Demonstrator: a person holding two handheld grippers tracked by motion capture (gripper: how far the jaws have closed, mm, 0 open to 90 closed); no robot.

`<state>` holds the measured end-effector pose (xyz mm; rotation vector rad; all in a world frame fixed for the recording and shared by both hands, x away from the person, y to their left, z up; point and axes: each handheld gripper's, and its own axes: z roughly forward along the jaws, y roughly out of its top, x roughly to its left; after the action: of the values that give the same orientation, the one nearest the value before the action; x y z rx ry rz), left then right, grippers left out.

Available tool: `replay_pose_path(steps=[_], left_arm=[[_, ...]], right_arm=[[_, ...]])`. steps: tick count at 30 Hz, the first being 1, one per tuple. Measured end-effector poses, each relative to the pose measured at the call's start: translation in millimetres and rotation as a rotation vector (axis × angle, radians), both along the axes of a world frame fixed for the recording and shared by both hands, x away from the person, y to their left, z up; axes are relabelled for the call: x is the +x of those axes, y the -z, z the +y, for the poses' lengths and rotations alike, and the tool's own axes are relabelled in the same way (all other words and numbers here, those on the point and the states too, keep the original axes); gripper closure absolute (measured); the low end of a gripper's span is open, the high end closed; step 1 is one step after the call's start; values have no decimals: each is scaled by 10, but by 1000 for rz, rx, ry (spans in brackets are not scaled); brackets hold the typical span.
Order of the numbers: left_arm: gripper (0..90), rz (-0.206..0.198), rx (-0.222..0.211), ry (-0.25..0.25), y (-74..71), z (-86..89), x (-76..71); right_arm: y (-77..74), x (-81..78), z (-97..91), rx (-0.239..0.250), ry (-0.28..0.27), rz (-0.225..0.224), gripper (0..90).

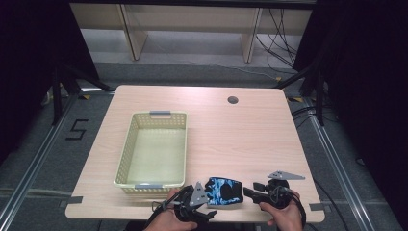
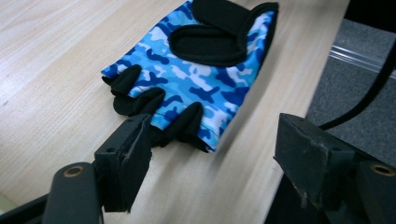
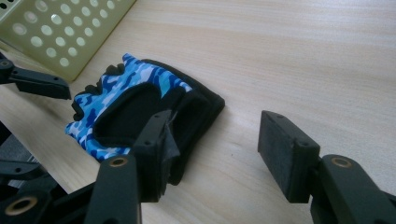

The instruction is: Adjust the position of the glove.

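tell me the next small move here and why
Probably ease the left gripper forward and shut it on the glove's finger end: its jaws stand open right at that edge, the glove lies flat on the table, ungripped, beside the basket.

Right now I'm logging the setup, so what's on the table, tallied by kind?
Fingerless gloves, blue camouflage: 1, the glove near the front edge.
Baskets, pale yellow perforated plastic: 1, the basket, nothing in it.
Hand-held tongs: 2, the left tongs and right tongs, both open on either side of the glove.
Total: 4
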<state>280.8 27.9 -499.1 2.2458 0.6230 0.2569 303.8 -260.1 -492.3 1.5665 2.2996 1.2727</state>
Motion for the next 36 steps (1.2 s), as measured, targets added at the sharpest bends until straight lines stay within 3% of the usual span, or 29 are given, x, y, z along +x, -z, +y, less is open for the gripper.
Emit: replay_pose_path(steps=[2, 3, 4, 5, 6, 7, 9, 10, 14, 17, 19, 22, 25, 28, 36], left_arm=[[281, 6, 4, -2, 13, -15, 14], [281, -7, 34, 12, 16, -21, 32], [296, 14, 29, 21, 35, -50, 35], [304, 4, 29, 23, 43, -64, 45], [320, 10, 29, 13, 54, -77, 45], [346, 14, 36, 15, 65, -84, 52], [369, 0, 51, 25, 85, -101, 59], [400, -16, 65, 40, 92, -107, 62], [446, -18, 74, 57, 115, -155, 52], [496, -46, 74, 85, 118, -163, 83], [563, -34, 61, 72, 125, -168, 85], [673, -64, 54, 90, 137, -158, 104], [725, -112, 73, 99, 141, -160, 78], [756, -120, 75, 98, 146, -159, 53], [773, -133, 72, 124, 93, -135, 37]], right_arm=[[2, -1, 5, -22, 11, -1, 476], [7, -2, 13, -6, 6, 10, 476], [26, 5, 26, -8, 1, 5, 495], [19, -14, 61, 11, 20, 45, 499], [54, 15, 57, 11, -6, 12, 508], [60, 15, 64, -6, -5, 17, 520], [90, 23, 94, 18, 2, 51, 543], [126, 42, 107, 44, -6, 51, 551], [199, 80, 139, 67, -4, 67, 615], [263, 85, 147, 137, -1, 88, 692], [303, 84, 151, 151, 12, 83, 732], [300, 60, 152, 179, 17, 102, 818], [311, 75, 124, 151, -10, 51, 862], [295, 66, 138, 138, -19, 36, 865], [232, 45, 128, 167, -29, 7, 866]])
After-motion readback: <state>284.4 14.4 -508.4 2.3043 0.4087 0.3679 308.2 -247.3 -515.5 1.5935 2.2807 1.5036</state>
